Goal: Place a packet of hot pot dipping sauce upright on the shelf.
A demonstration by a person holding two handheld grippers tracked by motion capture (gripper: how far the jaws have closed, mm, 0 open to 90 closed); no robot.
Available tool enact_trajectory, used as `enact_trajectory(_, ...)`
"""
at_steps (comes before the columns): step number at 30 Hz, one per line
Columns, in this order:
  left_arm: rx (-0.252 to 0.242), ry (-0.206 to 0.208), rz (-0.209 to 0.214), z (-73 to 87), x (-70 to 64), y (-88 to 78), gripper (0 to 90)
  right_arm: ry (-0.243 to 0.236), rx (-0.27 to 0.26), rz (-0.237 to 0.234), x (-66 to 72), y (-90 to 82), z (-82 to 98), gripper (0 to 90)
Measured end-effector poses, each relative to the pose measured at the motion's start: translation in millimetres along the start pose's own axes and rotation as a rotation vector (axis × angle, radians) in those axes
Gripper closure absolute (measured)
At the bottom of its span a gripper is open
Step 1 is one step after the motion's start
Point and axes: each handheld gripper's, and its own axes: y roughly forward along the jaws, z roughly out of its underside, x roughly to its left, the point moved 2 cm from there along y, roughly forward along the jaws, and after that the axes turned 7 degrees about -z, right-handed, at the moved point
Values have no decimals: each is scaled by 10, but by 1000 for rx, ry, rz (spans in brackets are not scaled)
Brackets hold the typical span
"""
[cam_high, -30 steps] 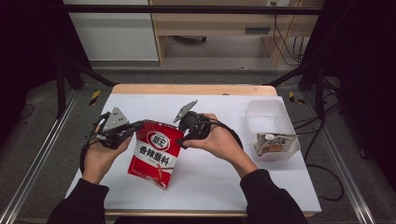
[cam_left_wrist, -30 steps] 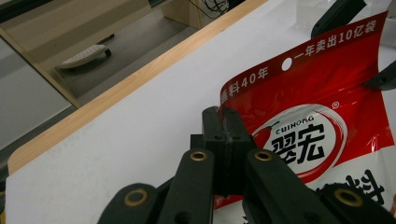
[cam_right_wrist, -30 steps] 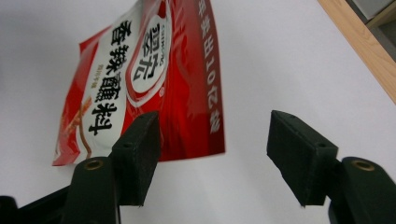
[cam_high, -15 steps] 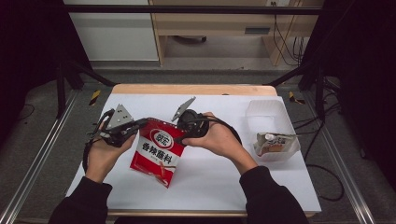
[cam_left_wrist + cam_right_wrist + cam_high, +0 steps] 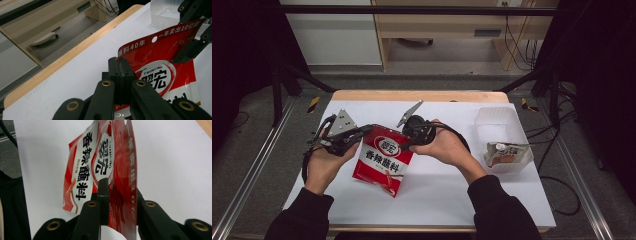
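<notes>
Red glossy seasoning pouch [image 5: 383, 159] — white label, black lettering.

Pouch [image 5: 383, 159]: glossy red plastic film w/ printed white label, creased, catches light. Both grippers, left [image 5: 362, 133] & right [image 5: 404, 145]: matt black plastic jaws w/ brass-look rivets; grey metal plate on top. Table [image 5: 447, 200]: matt white smooth sheet, prob. paper, over a light wood-grain edge. Tub [image 5: 496, 121]: translucent frosted plastic. Sleeves [image 5: 494, 210]: dark matt cloth.
</notes>
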Motion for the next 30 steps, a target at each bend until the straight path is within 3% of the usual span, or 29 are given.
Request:
enact_trajectory(5, 0, -6, 8, 2, 3, 2, 900, -4, 4, 5, 4, 2, -2, 892)
enact_trajectory(16, 0, -19, 59, 105, 53, 9, 900, -28, 26, 13, 29, 15, -6, 900)
enact_trajectory(24, -11, -43, 49, 237, 97, -12, 662, -31, 32, 23, 18, 23, -7, 900)
enact_trajectory(30, -20, -87, 39, 414, 139, -25, 384, -34, 30, 20, 7, 28, -11, 900)
